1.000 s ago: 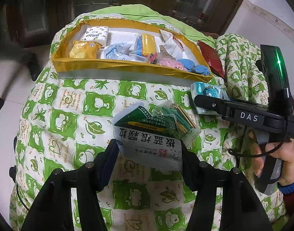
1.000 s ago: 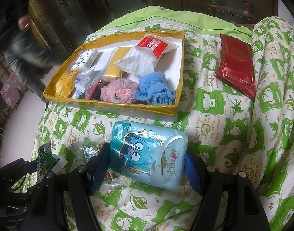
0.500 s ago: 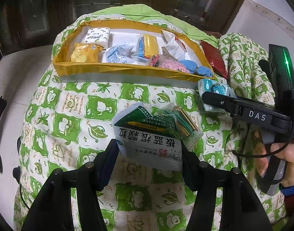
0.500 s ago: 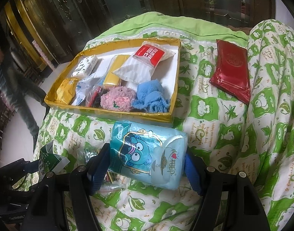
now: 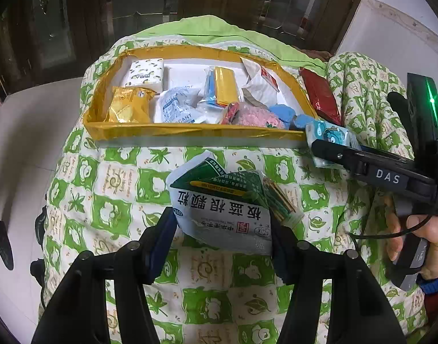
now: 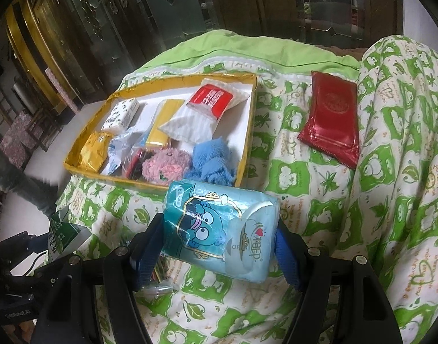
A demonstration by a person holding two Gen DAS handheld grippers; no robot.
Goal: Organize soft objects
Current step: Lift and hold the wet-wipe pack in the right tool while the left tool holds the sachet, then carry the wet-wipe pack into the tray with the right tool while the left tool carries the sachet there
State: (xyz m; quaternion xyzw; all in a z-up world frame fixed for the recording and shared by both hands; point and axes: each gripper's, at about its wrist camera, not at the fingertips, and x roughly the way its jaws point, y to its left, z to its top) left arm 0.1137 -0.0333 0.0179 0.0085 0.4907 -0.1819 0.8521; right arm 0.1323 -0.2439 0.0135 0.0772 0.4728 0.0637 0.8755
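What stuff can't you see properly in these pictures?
- Clear packet of sticks, left wrist view: mostly hidden behind the green and white sachet.
- Red item in the yellow tray, right wrist view: covered by the pink fluffy cloth and plastic.
- Wet wipes pack, left wrist view: partly blocked by the right gripper.

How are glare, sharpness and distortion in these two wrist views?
Left wrist view: sharp centre, glare on the gold tray's front rim, fisheye bending and black corners. Right wrist view: sheen on the blue tissue pack and red foil packet, dim background at left.
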